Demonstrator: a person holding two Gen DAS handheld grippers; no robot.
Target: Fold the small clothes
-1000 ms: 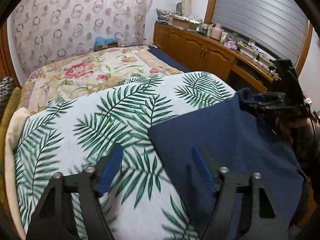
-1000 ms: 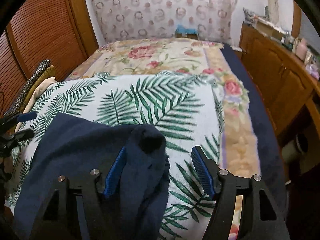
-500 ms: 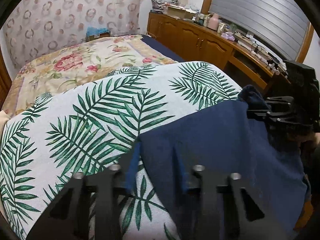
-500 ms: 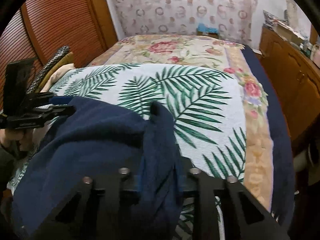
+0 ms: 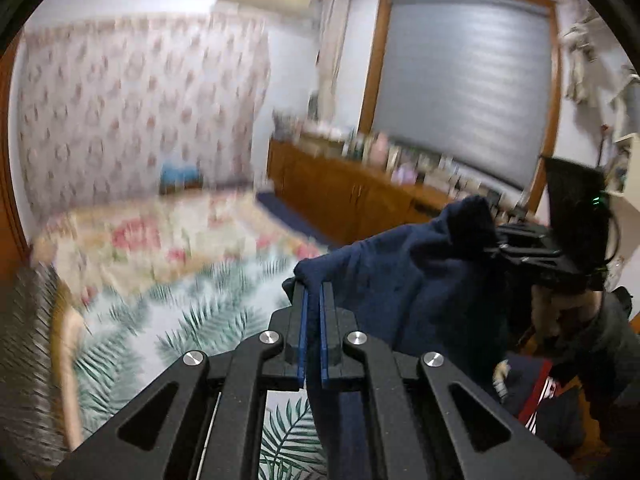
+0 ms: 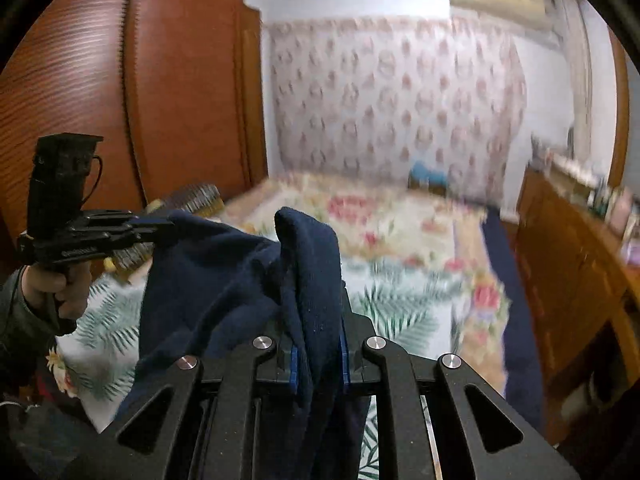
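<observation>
A navy blue garment (image 5: 400, 280) hangs in the air between both grippers, above the bed. In the left wrist view my left gripper (image 5: 314, 288) is shut on one edge of it, and cloth trails down between the fingers. My right gripper (image 5: 496, 240) grips the far bunched corner at the right. In the right wrist view the navy garment (image 6: 224, 272) drapes over my right gripper (image 6: 318, 320); a thick fold sits between its blue pads (image 6: 294, 368), which press on it while the jaws are closing. My left gripper (image 6: 160, 224) holds the other corner at the left.
A palm-leaf cover (image 5: 200, 320) lies on the bed below, with a floral quilt (image 6: 380, 216) behind it. A wooden cabinet (image 5: 340, 196) with clutter runs along the right side. A wooden wardrobe (image 6: 120, 100) stands at the left. A person's hand (image 6: 60, 284) holds the left gripper.
Both grippers closed on the navy garment's corners and lifted it off the bed. Both views have tilted up toward the walls.
</observation>
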